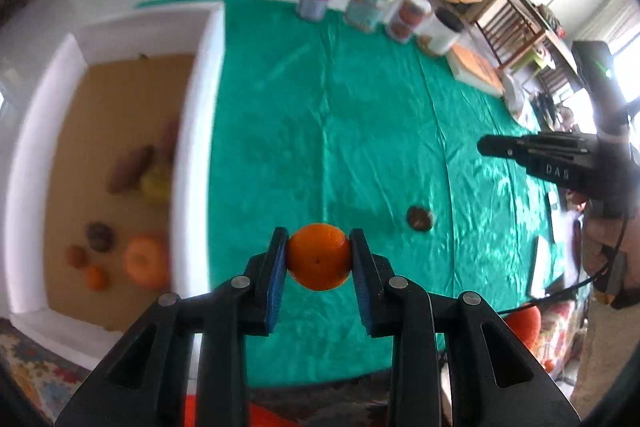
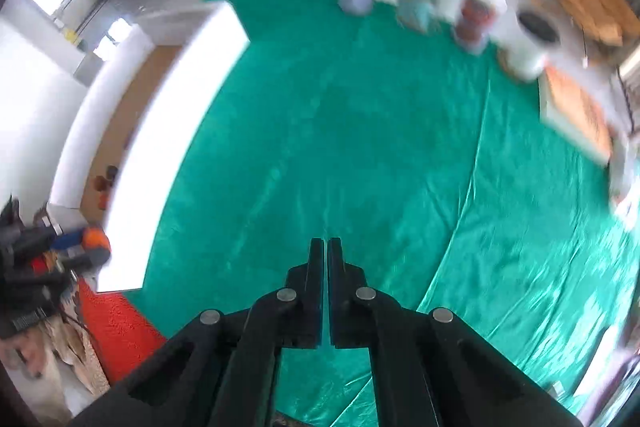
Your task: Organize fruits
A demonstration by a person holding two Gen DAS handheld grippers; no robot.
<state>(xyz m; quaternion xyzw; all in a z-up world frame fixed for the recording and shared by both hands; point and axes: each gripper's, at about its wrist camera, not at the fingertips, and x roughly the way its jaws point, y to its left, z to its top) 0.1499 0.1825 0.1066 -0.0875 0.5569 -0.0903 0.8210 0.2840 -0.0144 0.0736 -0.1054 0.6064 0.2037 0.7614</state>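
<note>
Holding fruit: in the left view, the left gripper (image 1: 319, 259) squeezed a small orange (image 1: 319, 256) above the green cloth (image 1: 360, 107).
Box: the white box (image 1: 196, 147) with more fruit sat at nine o'clock.
Right view: the right gripper (image 2: 325, 247) was pinched shut, holding nothing.
Next: the orange probably needs carrying over the wall, then letting go.

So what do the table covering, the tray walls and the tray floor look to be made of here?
Table covering: a green satin-like fabric, glossy, with creases and bright sheen streaks. Tray walls: thick, matte white, possibly foam board; blur leaves it open. Tray floor: flat matte brown, looks like cardboard. The orange in the left gripper shows dimpled peel.
</note>
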